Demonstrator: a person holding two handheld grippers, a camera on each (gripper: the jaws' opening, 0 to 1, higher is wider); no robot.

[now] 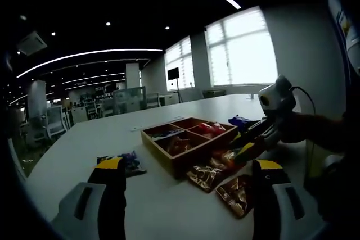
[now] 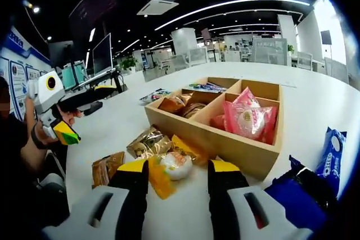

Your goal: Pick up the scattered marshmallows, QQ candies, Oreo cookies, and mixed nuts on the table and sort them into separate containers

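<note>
pink packets (image 2: pixel 247 119), blue Oreo packs (image 2: pixel 331 158)

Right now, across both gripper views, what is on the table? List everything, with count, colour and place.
Wooden tray: one, light wood, four compartments, mid-table.
Pink packets: a few, pink and white, tray's near-right compartment in the right gripper view.
Brown packets: a few, tray's near-left compartment.
Blue Oreo packs: two or so, right of the tray.
Gold-brown nut packets: several, on the table before the tray.
Orange-yellow packet: one, with a round white sweet, between the right gripper's jaws.
Blue packet: one, left of the tray in the left gripper view.
White table: one.
Left gripper: yellow-black jaws apart, holding nothing.
Right gripper: jaws around the orange-yellow packet.
</note>
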